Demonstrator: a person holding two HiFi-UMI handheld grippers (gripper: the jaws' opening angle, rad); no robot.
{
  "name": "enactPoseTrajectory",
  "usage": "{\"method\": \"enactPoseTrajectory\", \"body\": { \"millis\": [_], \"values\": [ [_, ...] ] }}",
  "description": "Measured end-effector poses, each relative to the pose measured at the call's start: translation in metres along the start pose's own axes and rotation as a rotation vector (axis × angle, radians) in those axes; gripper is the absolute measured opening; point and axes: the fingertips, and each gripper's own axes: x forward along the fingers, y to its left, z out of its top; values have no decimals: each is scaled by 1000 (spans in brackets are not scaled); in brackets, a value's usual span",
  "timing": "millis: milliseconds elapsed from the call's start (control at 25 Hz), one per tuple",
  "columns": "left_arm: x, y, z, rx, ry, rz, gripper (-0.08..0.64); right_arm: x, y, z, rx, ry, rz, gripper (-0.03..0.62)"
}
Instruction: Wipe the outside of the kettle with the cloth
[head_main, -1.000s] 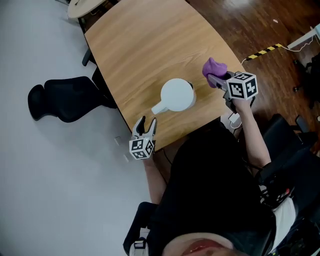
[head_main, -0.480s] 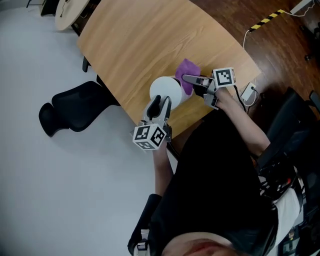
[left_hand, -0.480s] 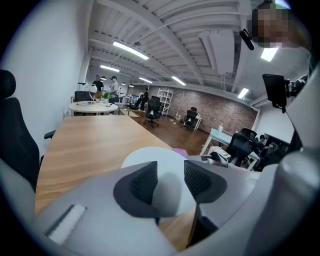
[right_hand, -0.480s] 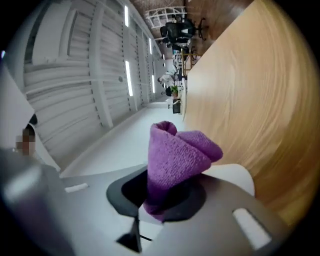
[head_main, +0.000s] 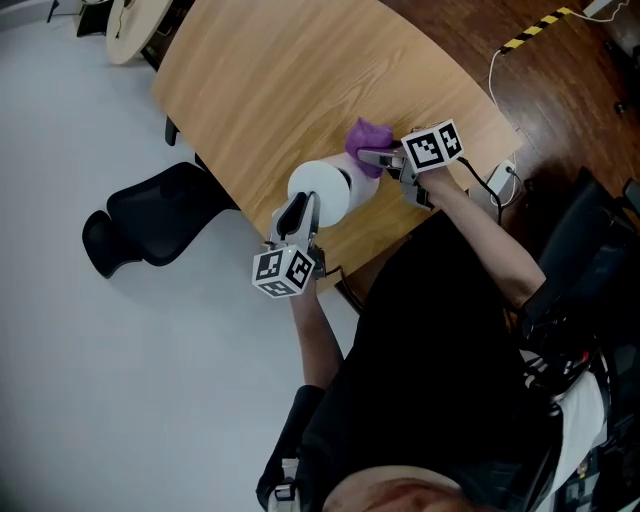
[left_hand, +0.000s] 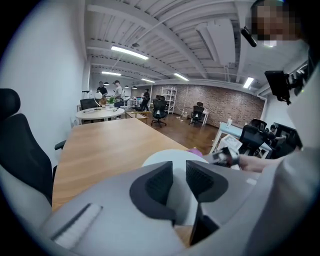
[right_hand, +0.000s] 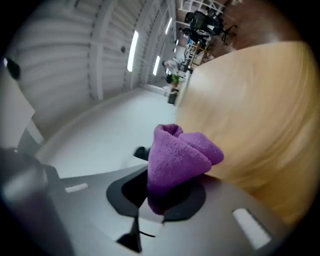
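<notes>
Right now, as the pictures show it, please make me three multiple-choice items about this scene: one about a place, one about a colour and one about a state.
1. Where does the white kettle stand?
A) on the floor
B) on the wooden table, near the person's edge
C) on the black chair

2. What colour is the cloth?
A) purple
B) yellow
C) grey

3. How are the right tongs?
A) open and empty
B) shut on the kettle
C) shut on the cloth

Answers:
1 B: the head view shows the kettle on the tabletop, close to the near edge.
2 A: both the head view and the right gripper view show it purple.
3 C: the right gripper view shows the cloth pinched between them.
</notes>
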Motion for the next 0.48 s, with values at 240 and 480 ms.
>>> {"method": "enactPoseTrajectory", "body": {
  "millis": [240,480],
  "values": [
    [11,29,16,46,17,-40,382,32,25,8,110,-91,213,50],
    [-4,45,20,90,-20,-53,413,38,-104,-75,183,64,-228,49]
  ]
}}
